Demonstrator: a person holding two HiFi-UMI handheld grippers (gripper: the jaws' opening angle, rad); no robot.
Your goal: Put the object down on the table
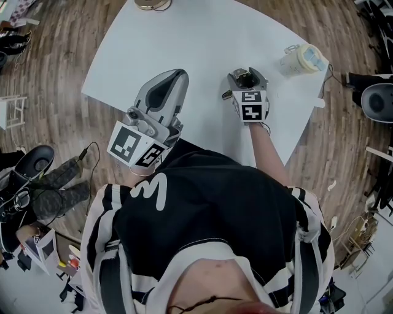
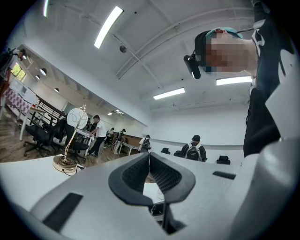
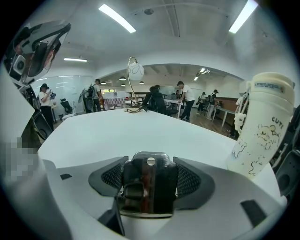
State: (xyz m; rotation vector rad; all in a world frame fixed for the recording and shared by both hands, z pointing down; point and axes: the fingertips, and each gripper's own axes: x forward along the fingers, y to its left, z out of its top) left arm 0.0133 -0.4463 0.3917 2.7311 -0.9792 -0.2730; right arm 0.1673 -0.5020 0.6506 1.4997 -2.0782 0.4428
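Observation:
A small dark, shiny object [image 3: 149, 186] with a round hole near its top sits between the pads of my right gripper [image 3: 150, 180], which is shut on it. In the head view the right gripper [image 1: 246, 77] is low over the white table [image 1: 202, 43], right of centre, with the dark object [image 1: 244, 78] at its tip. My left gripper [image 1: 175, 76] is over the table's near left part, tilted upward. Its jaws are shut with nothing between them. In the left gripper view the left gripper [image 2: 149, 156] points toward the ceiling.
A cream cup [image 1: 302, 59] with a lid stands near the table's right edge, close to my right gripper, and shows large as the printed cup [image 3: 262, 126]. A gold lamp base [image 1: 152, 4] sits at the far edge. Wooden floor, chairs and people surround the table.

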